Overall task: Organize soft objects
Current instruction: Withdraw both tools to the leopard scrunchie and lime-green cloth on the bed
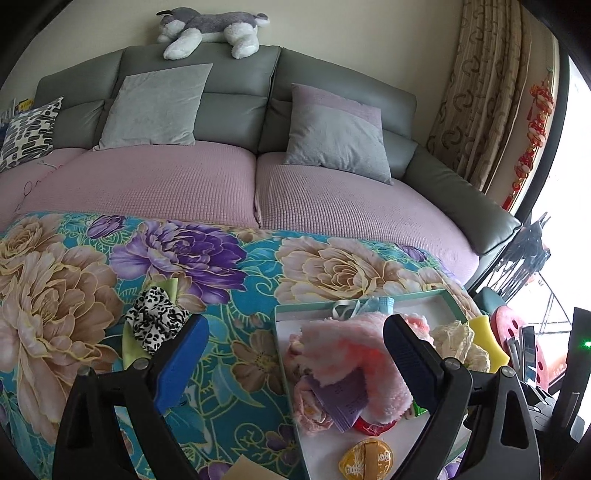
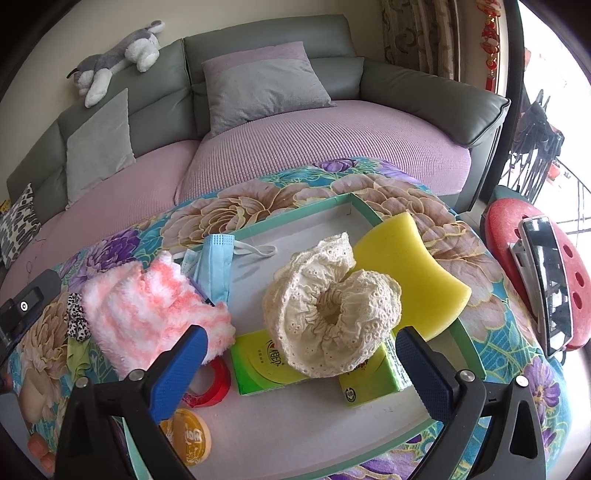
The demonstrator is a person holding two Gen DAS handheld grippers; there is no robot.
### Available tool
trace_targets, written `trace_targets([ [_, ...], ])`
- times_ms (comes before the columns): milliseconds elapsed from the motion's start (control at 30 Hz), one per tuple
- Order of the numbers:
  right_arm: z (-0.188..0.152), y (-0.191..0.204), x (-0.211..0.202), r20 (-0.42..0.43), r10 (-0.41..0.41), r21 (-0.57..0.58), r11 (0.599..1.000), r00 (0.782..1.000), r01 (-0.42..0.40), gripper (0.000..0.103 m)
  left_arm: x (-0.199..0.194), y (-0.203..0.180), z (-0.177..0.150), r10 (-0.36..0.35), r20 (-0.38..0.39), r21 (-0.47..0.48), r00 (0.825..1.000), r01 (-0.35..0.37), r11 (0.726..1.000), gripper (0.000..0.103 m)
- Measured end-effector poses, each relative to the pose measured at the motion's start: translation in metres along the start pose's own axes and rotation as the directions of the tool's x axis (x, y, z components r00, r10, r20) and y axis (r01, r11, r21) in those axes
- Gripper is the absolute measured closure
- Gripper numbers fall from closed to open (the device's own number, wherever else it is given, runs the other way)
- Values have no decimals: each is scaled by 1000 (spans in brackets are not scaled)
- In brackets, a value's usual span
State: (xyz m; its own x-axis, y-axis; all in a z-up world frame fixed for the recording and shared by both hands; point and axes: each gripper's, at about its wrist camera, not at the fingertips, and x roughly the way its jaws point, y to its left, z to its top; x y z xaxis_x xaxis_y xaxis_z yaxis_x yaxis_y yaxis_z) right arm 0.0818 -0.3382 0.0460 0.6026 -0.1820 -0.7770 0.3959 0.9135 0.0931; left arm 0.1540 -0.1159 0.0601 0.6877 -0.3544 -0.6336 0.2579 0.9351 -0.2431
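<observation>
While both tools hang above the floral blanket (image 1: 155, 258), neither one grips anything. The left gripper (image 1: 295, 347) has its blue-padded jaws spread wide, one finger over the blanket and the other over the shallow green-rimmed tray (image 2: 295, 218). The right gripper (image 2: 301, 354) is likewise spread, its jaws standing apart on either side of the tray's middle.

Tray contents, as seen from the right wrist:
- A cream lace scrunchie (image 2: 332, 306) lies at the centre, resting partly on a green tissue pack (image 2: 258, 369) and a second green pack (image 2: 369, 380).
- A yellow sponge (image 2: 410, 273) lies on the tray's right rim, touching the scrunchie.
- A pink-and-white fuzzy cloth (image 2: 147, 310) drapes over the left rim.
- A blue face mask (image 2: 218, 266) lies just behind the fuzzy cloth, its ear loop trailing into the tray.
- A roll of red tape (image 2: 216, 384) lies at the near edge of the fuzzy cloth, beside the tissue pack.
- A round orange packet (image 2: 192, 439) lies near the front of the tray.

Outside the tray, a leopard-print scrunchie (image 1: 155, 317) lies on the blanket on top of a light green cloth (image 1: 133, 347), just beside the left tool's outer finger. Behind the blanket stands a grey sofa (image 1: 236, 92) with a plush dog (image 1: 210, 29) on its backrest.
</observation>
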Motion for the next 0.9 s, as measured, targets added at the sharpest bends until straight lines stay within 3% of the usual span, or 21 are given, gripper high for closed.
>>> trace_targets([
  [600, -1, 10, 3, -13, -4, -39, 999, 1000, 3, 0, 0, 22, 1, 49, -20, -39, 999, -49, 998, 7],
  [800, 2, 23, -7, 20, 41, -61, 997, 999, -40, 0, -19, 64, 9, 166, 21, -100, 986, -163, 981, 7],
  [900, 4, 42, -15, 49, 86, -96, 992, 995, -81, 0, -29, 87, 10, 246, 33, -127, 969, -240, 962, 7],
])
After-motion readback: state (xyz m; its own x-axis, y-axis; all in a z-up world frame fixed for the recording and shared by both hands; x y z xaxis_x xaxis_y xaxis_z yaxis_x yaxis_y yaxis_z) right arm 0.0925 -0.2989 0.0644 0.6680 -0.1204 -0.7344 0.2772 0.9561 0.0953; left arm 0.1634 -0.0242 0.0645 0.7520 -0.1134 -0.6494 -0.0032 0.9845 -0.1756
